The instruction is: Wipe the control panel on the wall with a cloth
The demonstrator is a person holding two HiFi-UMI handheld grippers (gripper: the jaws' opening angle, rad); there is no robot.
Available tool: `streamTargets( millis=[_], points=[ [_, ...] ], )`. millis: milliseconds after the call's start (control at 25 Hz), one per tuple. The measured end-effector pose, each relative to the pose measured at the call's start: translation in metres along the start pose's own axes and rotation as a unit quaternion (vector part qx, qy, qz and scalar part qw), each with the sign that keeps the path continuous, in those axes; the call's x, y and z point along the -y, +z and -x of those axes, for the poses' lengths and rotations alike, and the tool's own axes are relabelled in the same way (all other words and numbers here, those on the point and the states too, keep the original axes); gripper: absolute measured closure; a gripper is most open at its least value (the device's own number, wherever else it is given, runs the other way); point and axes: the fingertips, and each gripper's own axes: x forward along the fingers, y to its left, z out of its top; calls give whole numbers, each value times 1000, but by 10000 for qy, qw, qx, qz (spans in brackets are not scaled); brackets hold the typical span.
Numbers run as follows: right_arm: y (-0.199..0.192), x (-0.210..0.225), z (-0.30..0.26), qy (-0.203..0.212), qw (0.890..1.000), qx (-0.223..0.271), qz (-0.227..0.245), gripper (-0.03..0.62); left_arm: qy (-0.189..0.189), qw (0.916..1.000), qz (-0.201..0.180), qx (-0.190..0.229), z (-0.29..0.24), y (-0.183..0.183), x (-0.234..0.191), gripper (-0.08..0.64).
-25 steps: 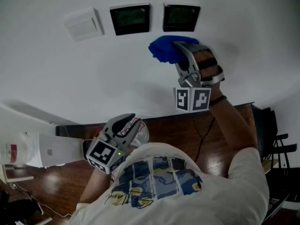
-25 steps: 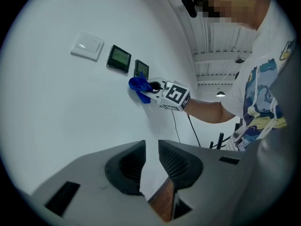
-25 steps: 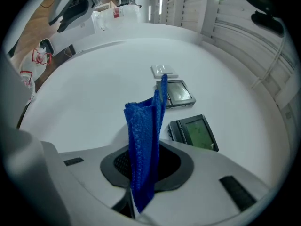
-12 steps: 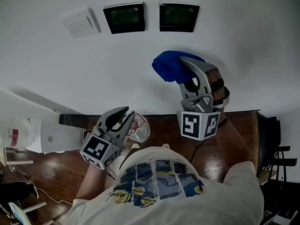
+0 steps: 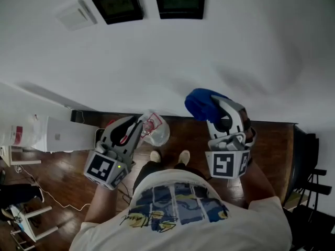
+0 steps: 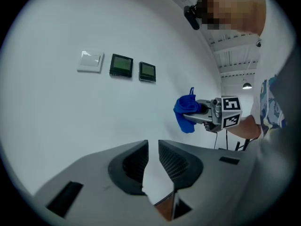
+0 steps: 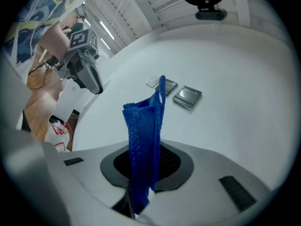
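Right gripper (image 7: 146, 167) pinches the blue cloth (image 7: 143, 126), well below the control panels (image 5: 180, 0) on the wall (image 5: 246, 41). Left gripper (image 6: 153, 157) is narrowly spread, with nothing between its jaws.

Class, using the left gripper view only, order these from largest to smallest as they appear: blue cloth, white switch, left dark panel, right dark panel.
1. blue cloth, though it may sit nearer the camera.
2. white switch and left dark panel: alike.
3. right dark panel.
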Motion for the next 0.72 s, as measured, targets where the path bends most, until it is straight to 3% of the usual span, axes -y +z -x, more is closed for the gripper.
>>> streamTargets(
  millis=[280,360,480,720],
  points=[
    [-16,-10,62,-237,9951,-182,-940,515,-119,9998,-123,53,23,-8,27,494],
    [-15,-13,85,-384,9859,-290,-1601,515,-217,9995,-72,223,33,-6,36,494],
    [-8,-13,121,-561,9632,-439,-2591,515,-385,9980,-7,498,50,0,53,492],
    [-8,-21,167,-742,9598,-527,-2655,515,-751,9948,-30,687,68,-11,88,482]
  ],
)
